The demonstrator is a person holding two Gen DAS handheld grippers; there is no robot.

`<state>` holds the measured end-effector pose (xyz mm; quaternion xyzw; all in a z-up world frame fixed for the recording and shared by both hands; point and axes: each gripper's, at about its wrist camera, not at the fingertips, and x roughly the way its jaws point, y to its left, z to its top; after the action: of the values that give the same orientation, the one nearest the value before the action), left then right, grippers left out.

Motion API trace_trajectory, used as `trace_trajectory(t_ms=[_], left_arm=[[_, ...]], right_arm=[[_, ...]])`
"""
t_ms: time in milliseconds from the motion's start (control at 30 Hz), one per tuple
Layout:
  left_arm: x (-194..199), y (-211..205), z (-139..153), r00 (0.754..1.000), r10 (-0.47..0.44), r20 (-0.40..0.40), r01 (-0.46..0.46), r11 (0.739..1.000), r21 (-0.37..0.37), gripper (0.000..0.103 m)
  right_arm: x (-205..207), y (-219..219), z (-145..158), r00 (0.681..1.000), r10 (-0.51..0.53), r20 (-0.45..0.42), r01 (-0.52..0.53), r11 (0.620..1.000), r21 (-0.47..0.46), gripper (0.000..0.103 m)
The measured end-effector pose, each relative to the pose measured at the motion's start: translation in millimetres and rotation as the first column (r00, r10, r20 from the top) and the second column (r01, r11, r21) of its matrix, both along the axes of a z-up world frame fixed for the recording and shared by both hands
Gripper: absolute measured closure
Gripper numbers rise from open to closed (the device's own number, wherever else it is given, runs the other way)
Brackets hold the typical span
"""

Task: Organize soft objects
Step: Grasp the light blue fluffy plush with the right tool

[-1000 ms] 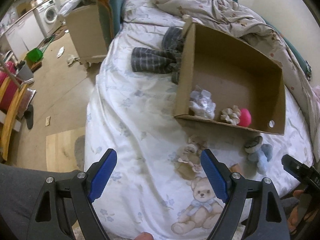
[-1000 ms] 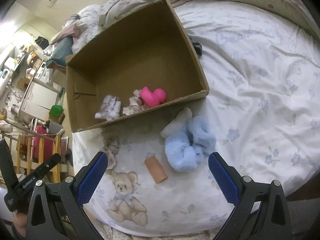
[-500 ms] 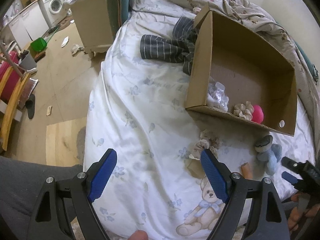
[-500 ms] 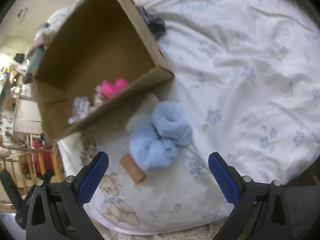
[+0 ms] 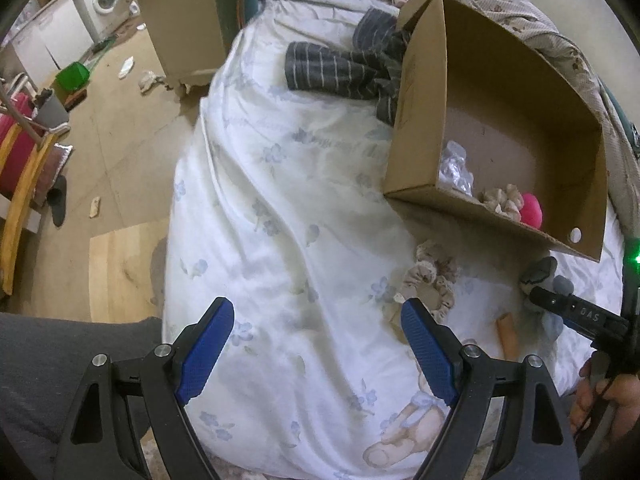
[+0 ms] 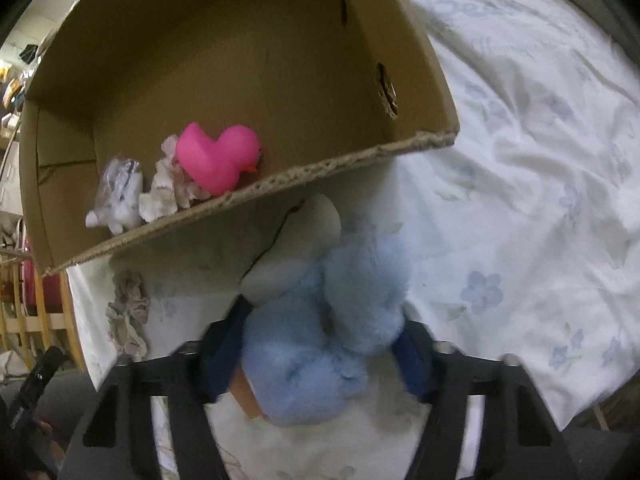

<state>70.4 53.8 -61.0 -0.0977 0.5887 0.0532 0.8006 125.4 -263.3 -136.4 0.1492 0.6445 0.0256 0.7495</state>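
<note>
A light-blue fluffy slipper pair (image 6: pixel 328 332) with a grey sole lies on the white bed sheet just in front of the cardboard box (image 6: pixel 320 168). My right gripper (image 6: pixel 320 352) straddles it. Its jaws are closing and the blurred blue pads touch the fur on both sides. A brown cylinder (image 6: pixel 244 394) peeks out under the fluff. The box holds a pink toy (image 6: pixel 218 156), a beige scrunchie (image 5: pixel 502 200) and a plastic-wrapped white toy (image 6: pixel 118 196). My left gripper (image 5: pixel 316 344) hangs open over bare sheet, with another beige scrunchie (image 5: pixel 432 276) just right of its right finger.
A dark striped garment (image 5: pixel 340 68) lies beside the box's far left wall. A crumpled blanket (image 5: pixel 520 12) is heaped behind the box. The bed edge drops to the floor (image 5: pixel 120 160) at left, with a wooden rack and clutter. A grey-trousered leg (image 5: pixel 60 344) is at lower left.
My right gripper came down over the blue slippers and its jaws narrowed from wide open onto the fur. My left gripper sank slightly toward the sheet and stayed open.
</note>
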Motion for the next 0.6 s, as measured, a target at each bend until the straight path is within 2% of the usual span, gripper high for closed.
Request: trace_trajectory(t_ms=[33,133,367,500,600], left_arm=[[0.9,-1.3,-2.1,1.0,-0.005,-0.006,0.005,1.0,-0.005,0.019],[3.7,-8.2,-6.3,0.999,-0.032,-0.012,0.031,0.999,-0.007,0.019],[20.3,-38.5,-15.2,0.988,-0.153,-0.009,0.152,0.986,-0.073,0.019],[38.6,-63.0,-23.8,0.973,-0.228,-0.018,0.226,0.972,-0.067,0.02],[48.3,-74.9,-33.4,0.968,-0.249,-0.033,0.245,0.966,-0.085,0.022]], right_arm=[[-0.1,1.1,0.0,1.0,0.005,-0.001,-0.005,1.0,0.005,0.056],[-5.1,2.2,5.3,1.0,0.026,0.012,-0.026,1.0,0.001,0.076],[-31.3,-1.7,37.9,0.996,0.006,0.084,-0.014,0.995,0.101,0.078],[-39.8,-5.0,51.1,0.994,0.002,0.109,-0.016,0.992,0.122,0.078],[-43.0,-8.4,53.4,0.993,0.004,0.115,-0.018,0.993,0.119,0.078]])
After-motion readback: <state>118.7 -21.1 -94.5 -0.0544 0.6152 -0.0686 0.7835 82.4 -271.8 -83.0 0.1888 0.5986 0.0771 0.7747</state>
